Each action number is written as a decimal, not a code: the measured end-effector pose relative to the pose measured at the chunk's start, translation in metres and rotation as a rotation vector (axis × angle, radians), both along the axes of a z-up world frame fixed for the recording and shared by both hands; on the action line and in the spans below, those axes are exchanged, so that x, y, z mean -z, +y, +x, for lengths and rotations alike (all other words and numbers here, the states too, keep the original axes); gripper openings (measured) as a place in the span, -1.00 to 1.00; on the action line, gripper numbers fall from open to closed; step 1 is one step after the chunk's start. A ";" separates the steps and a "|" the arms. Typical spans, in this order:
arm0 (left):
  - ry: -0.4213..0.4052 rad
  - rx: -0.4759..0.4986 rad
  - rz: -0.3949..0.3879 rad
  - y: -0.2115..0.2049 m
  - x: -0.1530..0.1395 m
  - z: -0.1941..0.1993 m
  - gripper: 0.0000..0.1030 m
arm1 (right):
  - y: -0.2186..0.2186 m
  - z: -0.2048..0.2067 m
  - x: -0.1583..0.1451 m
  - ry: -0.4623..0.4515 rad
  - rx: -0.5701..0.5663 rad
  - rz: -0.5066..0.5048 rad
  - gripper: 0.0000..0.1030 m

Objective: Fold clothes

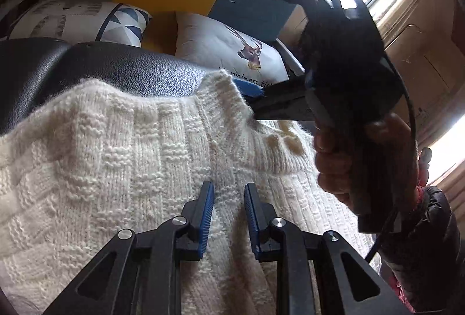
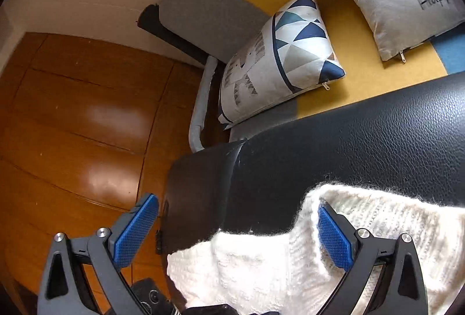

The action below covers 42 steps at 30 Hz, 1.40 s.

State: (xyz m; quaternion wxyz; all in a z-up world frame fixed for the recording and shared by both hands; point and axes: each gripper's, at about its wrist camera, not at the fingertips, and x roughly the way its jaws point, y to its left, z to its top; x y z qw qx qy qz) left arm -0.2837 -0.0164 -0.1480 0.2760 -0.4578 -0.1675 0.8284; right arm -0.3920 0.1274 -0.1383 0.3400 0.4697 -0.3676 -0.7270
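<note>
left wrist view: left tongs (image 1: 229, 216) spread narrowly, hovering over cream sweater (image 1: 130, 163) filling frame centre on a black leather seat (image 1: 130, 67) | right tongs (image 1: 255, 99) at centre-right by its top corner | right wrist view: right tongs (image 2: 238, 230) spread wide, sweater (image 2: 261, 265) corner between them at lower right; right hand nearer that edge.

I see the sweater (image 1: 122, 158) — cream-white, chunky knit with a basket-weave block pattern and a ribbed band along one edge. It lies spread over the black leather surface, slightly rumpled. One fuzzy ribbed corner (image 2: 312, 198) stands lifted off the leather — the rest sits flat, draping toward me.
</note>
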 end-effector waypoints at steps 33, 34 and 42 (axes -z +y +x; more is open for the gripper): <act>-0.061 0.017 -0.105 0.034 -0.026 0.088 -0.55 | 0.362 0.394 -0.030 -0.165 0.921 0.325 1.00; -0.064 0.023 -0.115 0.037 -0.025 0.094 -0.55 | 0.383 0.417 -0.027 -0.184 0.989 0.321 1.00; -0.078 0.060 -0.198 0.061 -0.022 0.130 -0.55 | 0.477 0.477 0.000 -0.221 1.301 0.245 0.68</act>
